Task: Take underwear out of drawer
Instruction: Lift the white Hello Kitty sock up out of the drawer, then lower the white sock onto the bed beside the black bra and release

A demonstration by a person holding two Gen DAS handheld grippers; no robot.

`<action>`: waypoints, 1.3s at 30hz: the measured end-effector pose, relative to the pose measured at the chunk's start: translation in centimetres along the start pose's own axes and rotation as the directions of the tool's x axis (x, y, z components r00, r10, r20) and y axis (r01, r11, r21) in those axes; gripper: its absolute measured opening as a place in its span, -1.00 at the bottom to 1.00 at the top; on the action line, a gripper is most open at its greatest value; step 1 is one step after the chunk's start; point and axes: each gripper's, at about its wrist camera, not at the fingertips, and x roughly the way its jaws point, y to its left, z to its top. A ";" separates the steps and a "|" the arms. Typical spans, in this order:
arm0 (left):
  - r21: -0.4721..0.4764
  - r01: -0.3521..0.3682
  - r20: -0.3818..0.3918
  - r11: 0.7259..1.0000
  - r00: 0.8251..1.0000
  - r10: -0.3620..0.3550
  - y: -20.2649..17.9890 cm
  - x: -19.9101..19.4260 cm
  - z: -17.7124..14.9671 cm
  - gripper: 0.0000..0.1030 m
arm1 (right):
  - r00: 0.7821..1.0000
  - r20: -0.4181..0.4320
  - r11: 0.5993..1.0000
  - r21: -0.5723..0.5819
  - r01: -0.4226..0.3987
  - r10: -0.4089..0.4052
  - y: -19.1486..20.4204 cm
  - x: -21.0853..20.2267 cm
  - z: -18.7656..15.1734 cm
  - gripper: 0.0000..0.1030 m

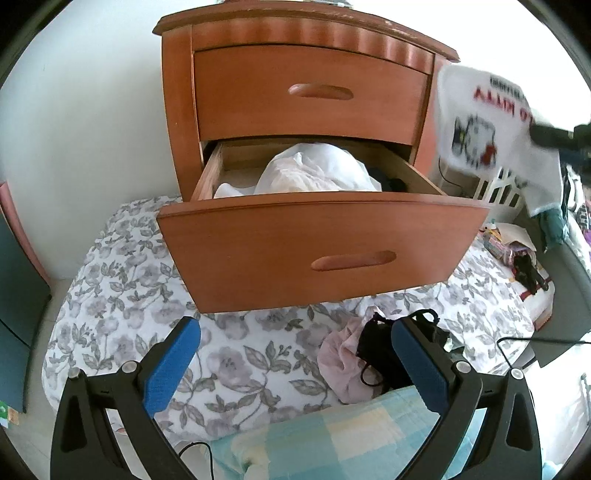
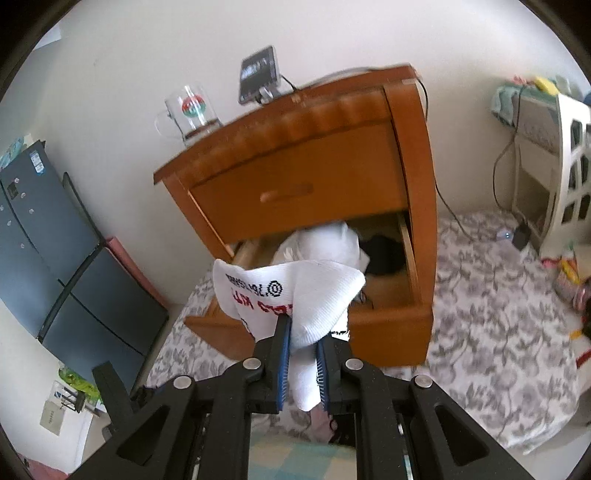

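Left wrist view, left tongs (image 1: 295, 365): released, blue pads wide apart with nothing between them, above the floral bedding (image 1: 122, 295).
Left wrist view, drawer (image 1: 317, 243): lower one of the nightstand (image 1: 306, 33), pulled out; a white plastic bag (image 1: 314, 170) lies inside.
Left wrist view, underwear (image 1: 484, 129): white with a cartoon print, in the air to the right of the nightstand, hanging down to the right; its lettering reads upside down.
Right wrist view, right tongs (image 2: 302, 354): clenched on the underwear (image 2: 306, 295).
Right wrist view, underwear: held in front of the open drawer (image 2: 391, 317), long axis running from the pads upward.
Only in right wrist view: a glass mug (image 2: 192, 110) and a small screen (image 2: 258, 74) on the nightstand top.
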 end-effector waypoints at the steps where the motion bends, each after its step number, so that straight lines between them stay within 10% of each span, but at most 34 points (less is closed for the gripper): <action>1: 0.003 0.000 0.001 1.000 1.000 0.000 -0.1 -0.2 -0.1 1.00 | 1.000 -0.007 1.000 0.001 0.004 -0.004 -0.1 0.0 -0.4 -0.73; 22: 0.034 -0.008 0.004 0.999 1.000 0.008 -1.4 -1.7 -0.4 1.00 | 0.995 -0.092 0.999 0.025 0.027 -0.025 -1.5 1.0 -3.3 -0.72; 39: 0.013 -0.020 -0.051 1.000 0.998 0.020 -0.6 -0.3 -0.9 1.00 | 0.925 -0.362 0.988 0.056 0.145 -0.115 -5.0 10.1 -8.5 -0.68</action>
